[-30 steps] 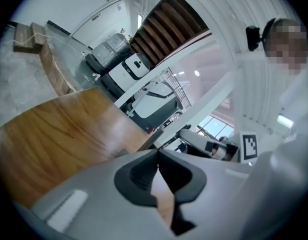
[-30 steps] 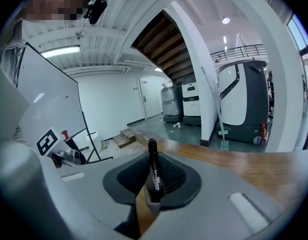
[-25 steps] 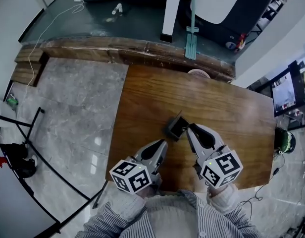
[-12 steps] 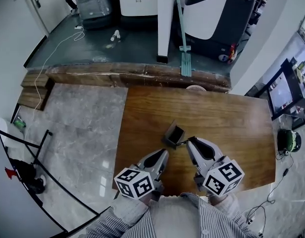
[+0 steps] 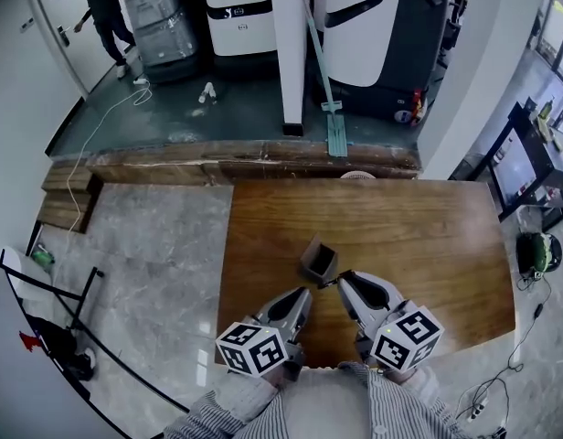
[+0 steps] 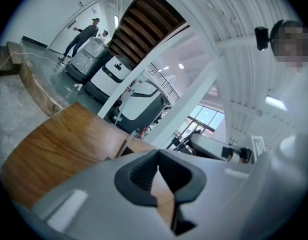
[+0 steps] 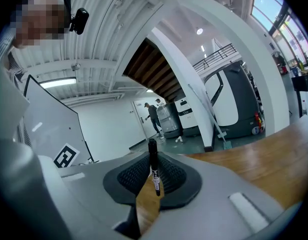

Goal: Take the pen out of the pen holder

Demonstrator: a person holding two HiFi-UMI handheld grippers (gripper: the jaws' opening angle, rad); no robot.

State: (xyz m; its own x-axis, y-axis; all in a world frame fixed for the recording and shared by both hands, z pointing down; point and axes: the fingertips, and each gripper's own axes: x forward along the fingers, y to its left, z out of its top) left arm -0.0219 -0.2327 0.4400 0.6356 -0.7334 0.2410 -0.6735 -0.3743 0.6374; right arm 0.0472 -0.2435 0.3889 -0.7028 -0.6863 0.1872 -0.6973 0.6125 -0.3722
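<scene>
A small dark square pen holder (image 5: pixel 318 260) stands open-topped on the wooden table (image 5: pixel 428 236), its edge also showing over my left jaws (image 6: pixel 123 148). My right gripper (image 5: pixel 344 280) sits just right of the holder and nearer me. In the right gripper view a thin black pen (image 7: pixel 153 166) with a white label stands upright between the pads of this gripper (image 7: pixel 153 159), clear of the holder. My left gripper (image 5: pixel 300 295) hovers near the table's front edge, below the holder. Its pads (image 6: pixel 144 171) meet at the tip with nothing between them.
Grey stone floor (image 5: pixel 144 245) lies left of the table. A worn wooden step (image 5: pixel 217 158) runs behind it, with a long-handled floor tool (image 5: pixel 334 135) against a white pillar. Large white and black machines (image 5: pixel 373 26) stand at the back, a person (image 5: pixel 103 3) by a cart.
Both grippers have risen and drawn back a little toward me. The right one now stands further from the holder, still with the pen. The holder has stayed put.
</scene>
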